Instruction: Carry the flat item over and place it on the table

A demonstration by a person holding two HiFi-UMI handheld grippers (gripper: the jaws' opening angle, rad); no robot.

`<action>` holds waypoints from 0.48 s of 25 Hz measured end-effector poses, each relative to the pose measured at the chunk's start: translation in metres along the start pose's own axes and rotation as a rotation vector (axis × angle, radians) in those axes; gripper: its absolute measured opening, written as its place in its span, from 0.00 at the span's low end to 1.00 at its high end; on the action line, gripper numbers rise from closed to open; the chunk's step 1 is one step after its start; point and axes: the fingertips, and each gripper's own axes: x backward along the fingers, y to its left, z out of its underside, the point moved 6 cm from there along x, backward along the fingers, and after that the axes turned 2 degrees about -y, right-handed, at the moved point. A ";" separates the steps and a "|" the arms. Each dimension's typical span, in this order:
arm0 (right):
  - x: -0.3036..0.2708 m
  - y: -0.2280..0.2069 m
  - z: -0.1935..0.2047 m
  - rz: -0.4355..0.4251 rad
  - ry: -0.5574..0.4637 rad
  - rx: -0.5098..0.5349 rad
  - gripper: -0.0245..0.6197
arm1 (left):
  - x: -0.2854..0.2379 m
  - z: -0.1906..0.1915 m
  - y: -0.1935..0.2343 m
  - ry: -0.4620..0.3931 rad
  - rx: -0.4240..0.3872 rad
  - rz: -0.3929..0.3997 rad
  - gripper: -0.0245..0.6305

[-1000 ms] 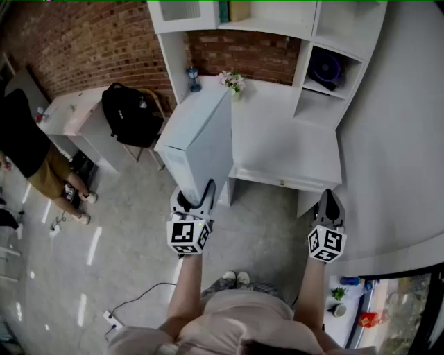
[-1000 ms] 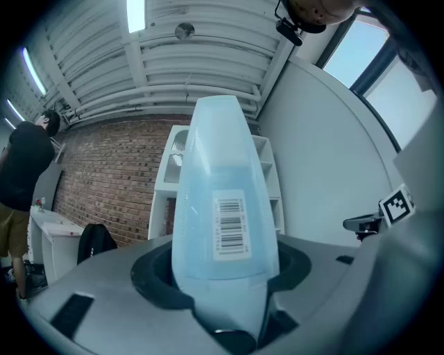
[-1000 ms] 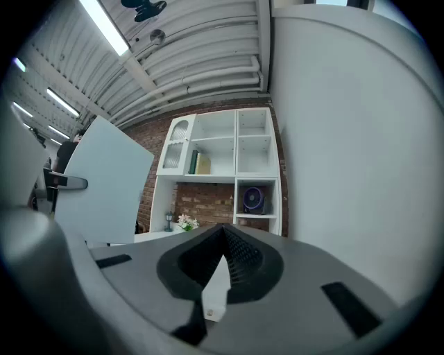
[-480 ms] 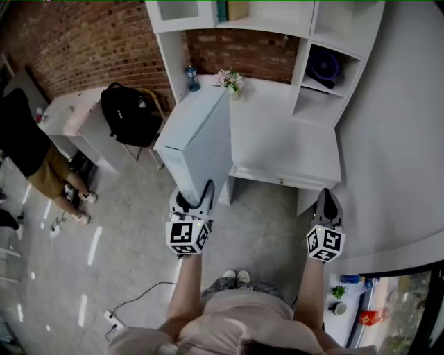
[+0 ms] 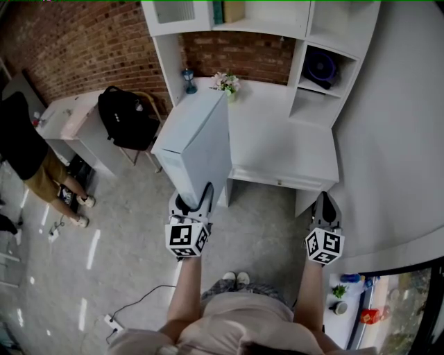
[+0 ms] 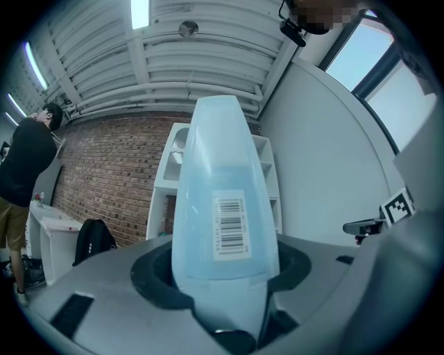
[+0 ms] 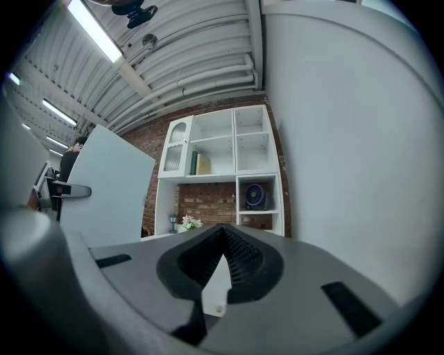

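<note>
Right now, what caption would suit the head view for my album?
Left claw holds a flat pale-blue box upright before the white desk; right claw shut, empty.

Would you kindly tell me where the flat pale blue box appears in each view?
Head view: flat box centre-left, above the left gripper.
Left gripper view: box at centre, clamped between the jaws.
Right gripper view: box at left edge.
Shared landmark: the white shelf unit.

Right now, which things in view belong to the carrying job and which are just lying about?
Job: flat pale-blue box, clamped in the left gripper; white desk, where it goes.
Lying about: black backpack, flowers, fan, books; right gripper, shut and empty.
</note>
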 end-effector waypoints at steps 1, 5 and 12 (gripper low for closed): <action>0.001 0.000 0.001 0.001 0.001 0.000 0.06 | 0.000 0.000 0.000 0.000 -0.001 0.003 0.46; 0.005 0.003 0.004 0.006 0.008 -0.002 0.06 | 0.002 0.003 0.000 0.002 0.001 0.013 0.46; 0.007 0.012 0.006 0.012 0.018 -0.001 0.06 | 0.002 0.006 0.006 0.012 0.007 0.032 0.46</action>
